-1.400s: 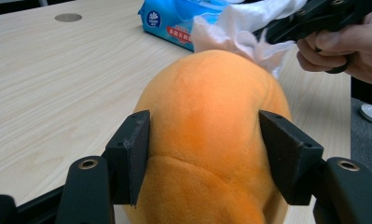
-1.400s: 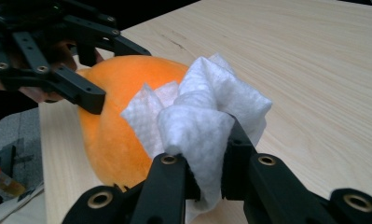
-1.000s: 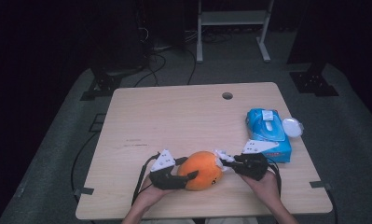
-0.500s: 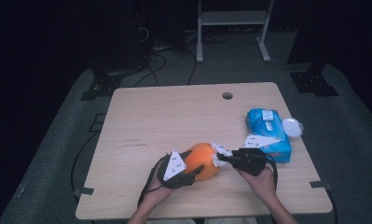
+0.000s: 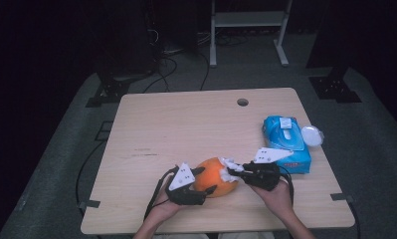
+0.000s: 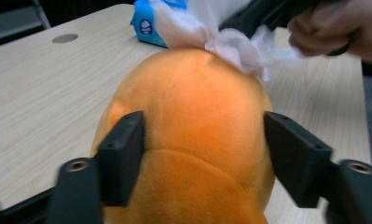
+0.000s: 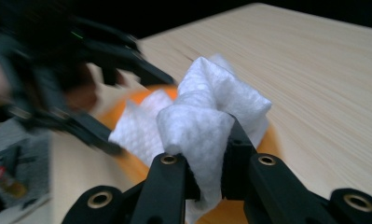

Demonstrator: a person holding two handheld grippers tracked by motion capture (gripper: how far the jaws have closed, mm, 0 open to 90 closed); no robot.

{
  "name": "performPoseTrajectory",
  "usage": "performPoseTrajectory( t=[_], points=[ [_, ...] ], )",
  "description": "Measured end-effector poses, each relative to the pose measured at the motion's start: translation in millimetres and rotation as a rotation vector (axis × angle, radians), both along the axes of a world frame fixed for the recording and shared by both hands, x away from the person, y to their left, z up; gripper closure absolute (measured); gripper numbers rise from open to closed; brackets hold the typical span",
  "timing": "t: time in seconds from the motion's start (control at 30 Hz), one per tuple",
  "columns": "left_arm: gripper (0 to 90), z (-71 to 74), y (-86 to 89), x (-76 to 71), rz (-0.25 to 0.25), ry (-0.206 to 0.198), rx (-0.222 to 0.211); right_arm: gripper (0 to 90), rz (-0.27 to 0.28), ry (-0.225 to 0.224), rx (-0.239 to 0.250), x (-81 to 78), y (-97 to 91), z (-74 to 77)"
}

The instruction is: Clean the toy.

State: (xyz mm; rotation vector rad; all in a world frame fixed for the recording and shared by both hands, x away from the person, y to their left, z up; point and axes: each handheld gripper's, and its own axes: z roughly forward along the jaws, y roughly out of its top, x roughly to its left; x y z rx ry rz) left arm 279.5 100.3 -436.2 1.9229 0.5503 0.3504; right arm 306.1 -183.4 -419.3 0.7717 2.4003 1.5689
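The orange plush toy point(image 5: 215, 177) is seen near the front edge of the desk point(image 5: 186, 124), a little right of the middle. Most of the desk behind and to the left of it is bare wood, up to a small round hole point(image 5: 243, 102) near the far edge. A blue pack of wipes point(image 5: 286, 144) is set near the right edge, with a round white lid point(image 5: 312, 135) just beside it.

The toy is framed by the left hand-held gripper point(image 5: 206, 180), whose jaws have just been opening; the pads seem to be just off the plush, though this is hard to tell. A white wipe point(image 7: 207, 121) is clenched in the right hand-held gripper point(image 5: 236, 172) and is laid on the toy's top.
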Motion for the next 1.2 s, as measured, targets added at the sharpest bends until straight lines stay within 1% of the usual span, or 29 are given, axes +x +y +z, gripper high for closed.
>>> performPoseTrajectory(
  t=[0.03,0.07,0.1,0.13,0.2,0.23,0.27,0.3,0.33,0.4,0.47,0.5,0.53,0.57,0.6,0.63,0.67,0.7,0.73,0.8,0.87,0.9,0.93,1.0,1.07,1.1,1.13,1.17,1.2],
  points=[
    [21.6,1.7,1.2,2.8,0.033,0.035,-0.024,80.4,-0.02,0.003,-0.014,1.5,-3.7,-2.8],
    [18.6,2.0,2.2,4.9,0.046,0.063,-0.032,80.4,-0.037,0.022,-0.019,2.8,-8.9,-6.2],
    [18.7,0.4,2.9,7.1,0.055,0.089,-0.048,80.4,-0.036,0.03,-0.011,2.6,-10.6,-7.1],
    [21.4,-1.9,3.4,7.9,0.051,0.095,-0.045,80.4,-0.027,0.033,-0.004,0.6,-9.9,-6.5],
    [28.7,-5.1,2.3,5.6,0.014,0.056,-0.024,80.4,0.017,0.009,0.001,-6.3,0.0,-0.7],
    [31.4,-4.8,1.4,4.6,0.003,0.046,-0.013,80.4,0.058,-0.009,0.012,-11.0,8.7,3.4],
    [32.8,-4.0,-0.2,2.8,-0.01,0.028,0.011,80.3,0.08,-0.023,0.01,-12.9,14.0,5.6],
    [34.0,-3.6,-1.4,0.8,-0.014,0.012,0.03,80.3,0.089,-0.041,-0.01,-14.4,19.8,8.1],
    [34.4,-3.5,-1.2,0.5,-0.013,0.009,0.032,80.4,0.083,-0.056,-0.027,-13.6,23.1,9.2],
    [33.4,-2.6,1.7,1.6,-0.014,0.018,0.015,80.4,0.064,-0.038,-0.014,-9.2,18.4,7.0],
    [23.2,1.3,3.7,3.8,0.006,0.05,-0.011,80.4,0.026,-0.039,-0.029,-5.4,9.2,1.7],
    [18.2,3.2,6.1,6.1,0.022,0.078,-0.035,80.4,0.008,-0.039,-0.038,-3.9,4.5,-1.0],
    [17.1,3.0,8.6,7.7,0.03,0.103,-0.057,80.4,-0.009,-0.028,-0.039,-2.7,-0.8,-3.4],
    [17.2,-0.8,12.6,11.6,0.031,0.151,-0.086,80.4,-0.015,-0.026,-0.039,-2.3,-3.3,-3.9],
    [22.7,-4.3,14.0,12.5,0.008,0.157,-0.086,80.4,-0.013,-0.02,-0.036,-3.0,-5.1,-3.2],
    [28.1,-6.9,12.9,11.9,0.0,0.142,-0.074,80.5,-0.013,-0.024,-0.035,-4.9,-2.6,-1.4],
    [30.7,-7.5,11.4,11.1,-0.002,0.132,-0.053,80.5,-0.007,-0.039,-0.049,-8.1,2.7,1.5],
    [32.6,-6.7,10.4,10.4,-0.013,0.119,-0.039,80.5,0.007,-0.067,-0.074,-12.0,9.4,5.1],
    [34.7,-5.5,8.8,9.1,-0.023,0.097,-0.021,80.5,0.024,-0.085,-0.084,-15.7,15.6,9.0],
    [37.6,-3.9,4.3,5.3,-0.052,0.055,0.017,80.4,0.061,-0.094,-0.058,-18.5,23.4,15.8],
    [37.2,-2.8,1.7,2.6,-0.059,0.029,0.043,80.3,0.053,-0.114,-0.07,-16.9,26.1,18.4],
    [34.8,-2.0,2.4,2.8,-0.047,0.035,0.038,80.3,0.038,-0.108,-0.074,-14.3,23.1,17.4],
    [29.1,-1.0,3.6,4.0,-0.025,0.05,0.024,80.3,0.013,-0.097,-0.078,-11.0,18.0,14.8],
    [17.7,-0.7,5.6,8.0,0.015,0.093,-0.002,80.4,-0.033,-0.085,-0.103,-6.1,6.4,8.5],
    [18.1,-3.7,5.5,10.2,0.002,0.123,-0.02,80.4,-0.031,-0.051,-0.071,-5.5,-1.4,5.7],
    [23.6,-5.6,4.6,10.2,-0.014,0.126,-0.022,80.4,-0.021,-0.058,-0.078,-7.9,-0.3,6.9],
    [26.1,-6.6,3.8,9.8,-0.022,0.112,-0.019,80.4,-0.001,-0.065,-0.077,-11.2,3.2,9.4],
    [29.9,-6.3,2.7,9.0,-0.029,0.102,-0.022,80.4,0.032,-0.07,-0.059,-14.5,8.2,12.3],
    [31.9,-5.1,0.9,7.7,-0.045,0.084,-0.009,80.4,0.064,-0.07,-0.044,-18.0,15.0,14.7]
  ],
)
